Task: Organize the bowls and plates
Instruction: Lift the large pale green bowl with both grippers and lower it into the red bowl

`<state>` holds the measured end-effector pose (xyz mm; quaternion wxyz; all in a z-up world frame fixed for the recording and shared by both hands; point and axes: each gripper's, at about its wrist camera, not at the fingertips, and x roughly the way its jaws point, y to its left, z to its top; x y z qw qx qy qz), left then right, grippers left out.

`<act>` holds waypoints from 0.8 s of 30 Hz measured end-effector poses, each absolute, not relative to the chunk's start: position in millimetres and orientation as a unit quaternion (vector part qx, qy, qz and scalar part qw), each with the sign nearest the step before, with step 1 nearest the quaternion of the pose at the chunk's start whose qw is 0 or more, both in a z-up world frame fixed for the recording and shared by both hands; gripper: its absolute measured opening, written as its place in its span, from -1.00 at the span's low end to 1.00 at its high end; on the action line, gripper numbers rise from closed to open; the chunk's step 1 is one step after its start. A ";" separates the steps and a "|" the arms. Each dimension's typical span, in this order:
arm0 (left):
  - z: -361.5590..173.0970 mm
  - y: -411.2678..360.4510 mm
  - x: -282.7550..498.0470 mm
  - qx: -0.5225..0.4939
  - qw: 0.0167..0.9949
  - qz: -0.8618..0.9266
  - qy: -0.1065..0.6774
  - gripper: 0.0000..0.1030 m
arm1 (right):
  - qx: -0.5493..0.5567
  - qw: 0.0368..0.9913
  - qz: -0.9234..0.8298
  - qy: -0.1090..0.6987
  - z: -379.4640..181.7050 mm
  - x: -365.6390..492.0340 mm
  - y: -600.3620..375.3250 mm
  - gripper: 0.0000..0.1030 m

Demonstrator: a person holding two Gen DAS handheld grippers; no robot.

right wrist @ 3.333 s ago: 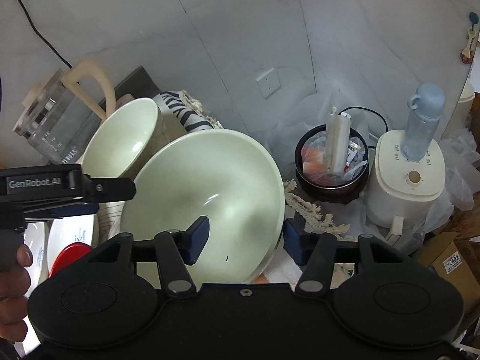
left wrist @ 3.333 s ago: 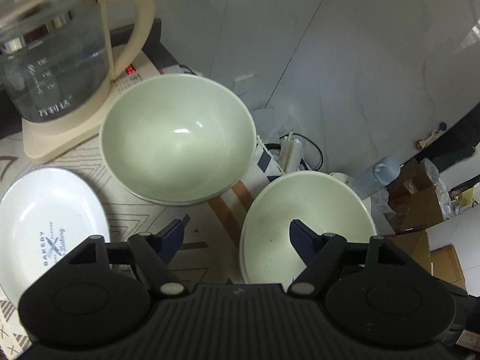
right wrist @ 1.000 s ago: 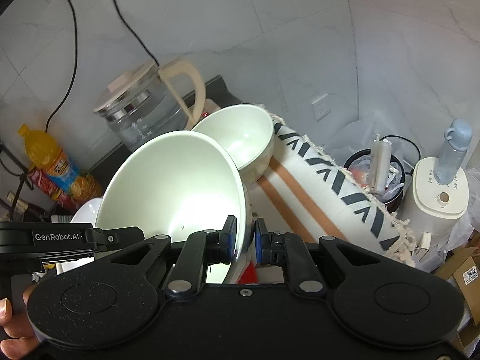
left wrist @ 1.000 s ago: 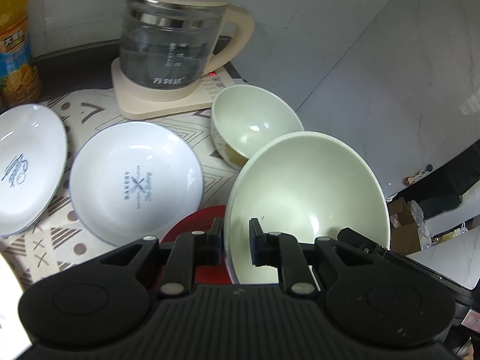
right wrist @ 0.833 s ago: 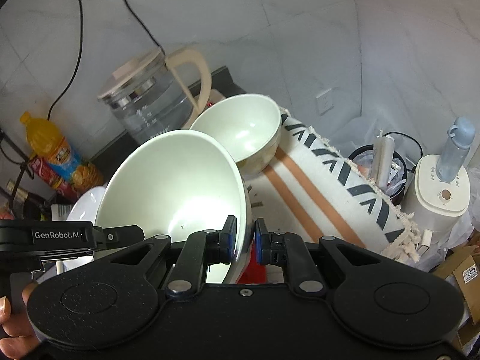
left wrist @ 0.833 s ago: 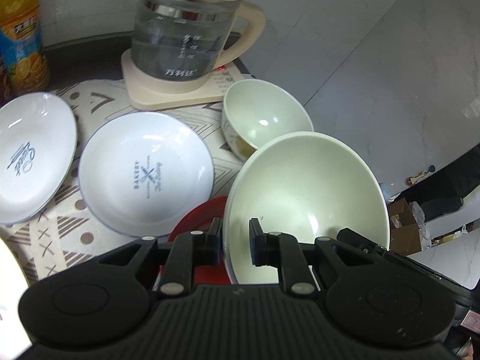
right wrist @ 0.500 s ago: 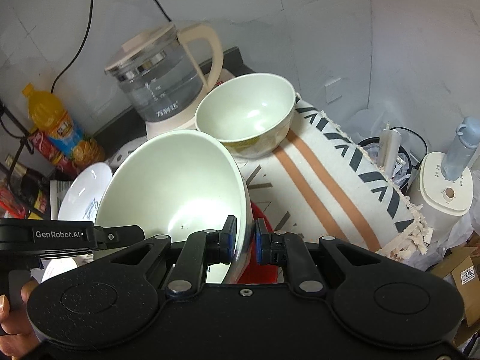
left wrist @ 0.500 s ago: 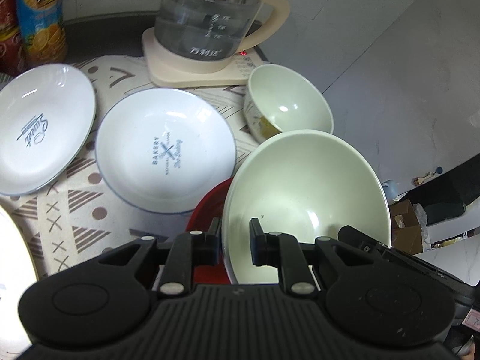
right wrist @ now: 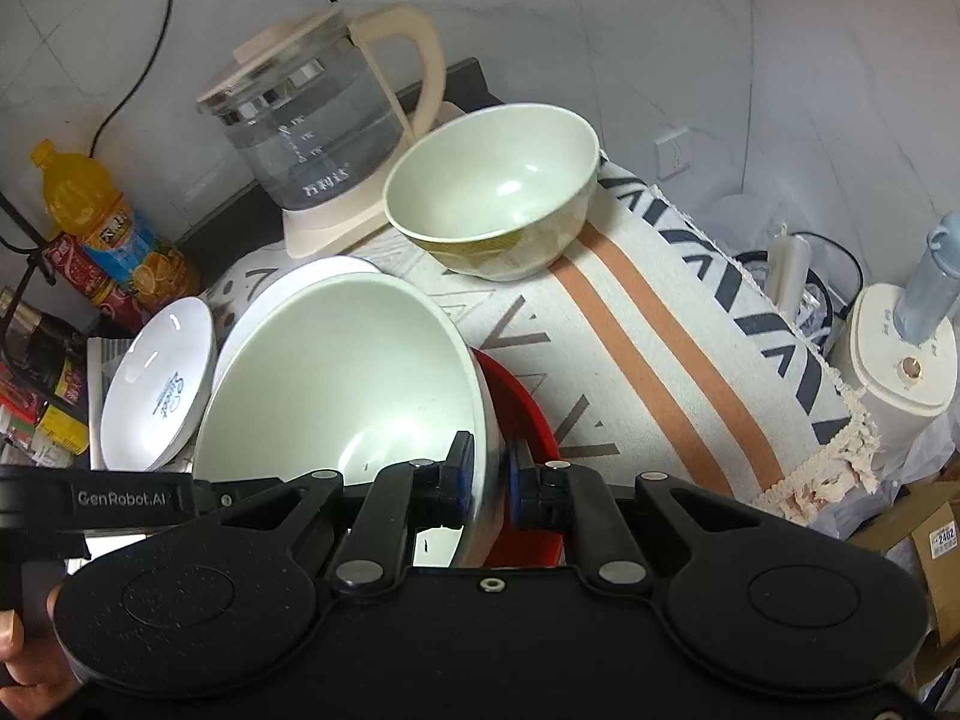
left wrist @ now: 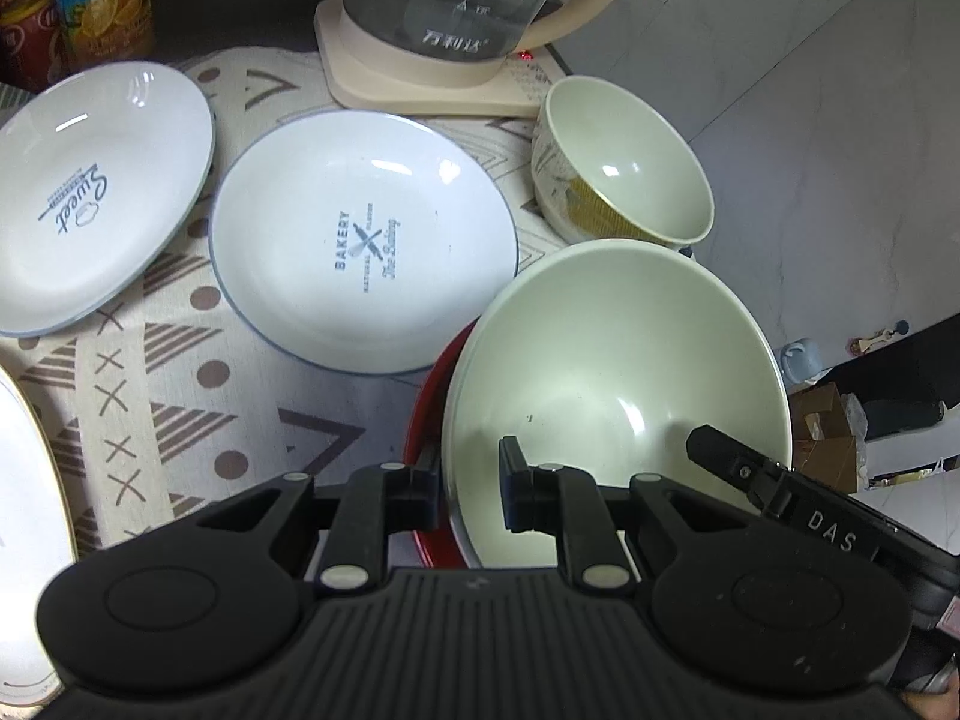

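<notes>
Patterned beige cloth (left wrist: 180,420) covers your table. Your left gripper (left wrist: 471,489) and right gripper (right wrist: 491,474) both pinch opposite rims of the large pale-green ceramic bowl (left wrist: 618,384), tilted over a red plate (right wrist: 522,414), beside the white "Bakery" plate (left wrist: 360,240) and the smaller green bowl (left wrist: 624,162).

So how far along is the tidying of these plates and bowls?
Little looks sorted yet. In hand: both the left gripper and right gripper pinch the rim of the big pale bowl, tilted over a red dish. Left: the smaller bowl, the Bakery plate and the Sweet plate lie separately on the cloth.
</notes>
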<state>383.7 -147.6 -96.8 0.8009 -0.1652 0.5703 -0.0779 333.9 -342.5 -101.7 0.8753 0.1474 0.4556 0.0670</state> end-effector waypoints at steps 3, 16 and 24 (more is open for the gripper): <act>-102.8 -148.5 383.8 -0.165 0.797 -0.071 0.577 -0.70 | 0.148 0.874 0.062 0.459 -105.8 336.3 -342.5 -0.79; -89.8 -137.5 383.4 -0.180 0.795 -0.063 0.576 -0.63 | 0.158 0.868 0.066 0.466 -112.9 347.0 -346.5 -0.86; -73.0 -127.0 379.8 -0.185 0.812 -0.055 0.551 -0.61 | 0.159 0.868 0.070 0.466 -116.7 349.6 -345.9 -0.84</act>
